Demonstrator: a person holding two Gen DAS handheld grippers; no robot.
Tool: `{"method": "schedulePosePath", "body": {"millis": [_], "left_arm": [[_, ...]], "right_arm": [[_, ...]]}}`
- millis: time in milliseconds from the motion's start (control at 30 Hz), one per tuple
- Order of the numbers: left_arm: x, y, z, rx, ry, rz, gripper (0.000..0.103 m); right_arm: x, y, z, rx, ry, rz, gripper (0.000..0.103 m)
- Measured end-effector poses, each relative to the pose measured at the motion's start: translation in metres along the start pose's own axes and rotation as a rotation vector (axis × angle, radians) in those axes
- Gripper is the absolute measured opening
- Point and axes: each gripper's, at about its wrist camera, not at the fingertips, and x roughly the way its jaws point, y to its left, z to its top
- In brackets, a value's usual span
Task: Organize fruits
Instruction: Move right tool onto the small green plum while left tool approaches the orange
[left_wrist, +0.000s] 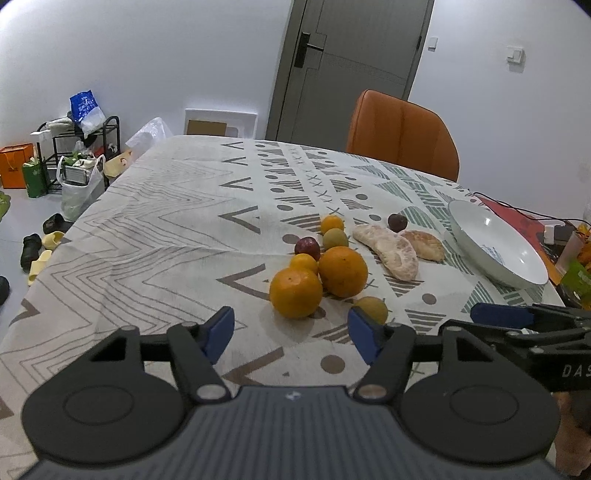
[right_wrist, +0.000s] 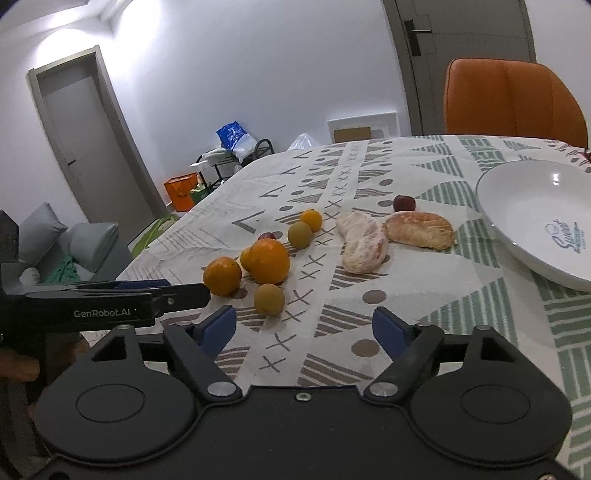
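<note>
- While both tongs wait at the near side of the table, the fruit lies in a bunch on the patterned cloth (left_wrist: 155, 229), and the big orange (left_wrist: 343, 271) in the middle of the bunch is a good mark to find things by.
- A second orange (left_wrist: 295, 292) sits just in front of the big orange and to its left, and a small orange (left_wrist: 303, 263) is tucked between the two.
- A little green-yellow fruit (left_wrist: 371, 308) lies just in front of the big orange, to its right.
- Behind the big orange are a dark red fruit (left_wrist: 307, 247), another green fruit (left_wrist: 335, 238) and a tiny orange one (left_wrist: 331, 223).
- Two peeled pieces (right_wrist: 364, 242) lie to the right of the big orange, with one more dark fruit (right_wrist: 403, 203) behind them.
- A white plate (right_wrist: 517, 236) sits farther right of the big orange, and it has no fruit in it.
- The left tongs (left_wrist: 291, 334) are wide open with nothing in them, close in front of the second orange.
- The right tongs (right_wrist: 304, 328) are wide open too and hold nothing, in front of the big orange and to its right.
- An orange chair (left_wrist: 402, 134) stands behind the table, far past the big orange.
</note>
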Motion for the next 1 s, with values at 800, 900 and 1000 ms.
{"method": "schedulePosePath", "body": {"millis": [800,900,1000], "left_arm": [[0.031,0.022,0.014,-0.063,0.045,-0.087,0.054],[0.032,0.018,0.014,-0.047,0.048,-0.081,0.053],[0.035,0.016,0.014,-0.048,0.053,-0.09,0.053]], "right_arm": [[0.056,0.013,0.013,-0.027,0.094,0.085,0.023],[0.053,0.011,0.013,-0.02,0.085,0.089,0.022],[0.05,0.005,0.013,-0.013,0.08,0.075,0.022]]}}
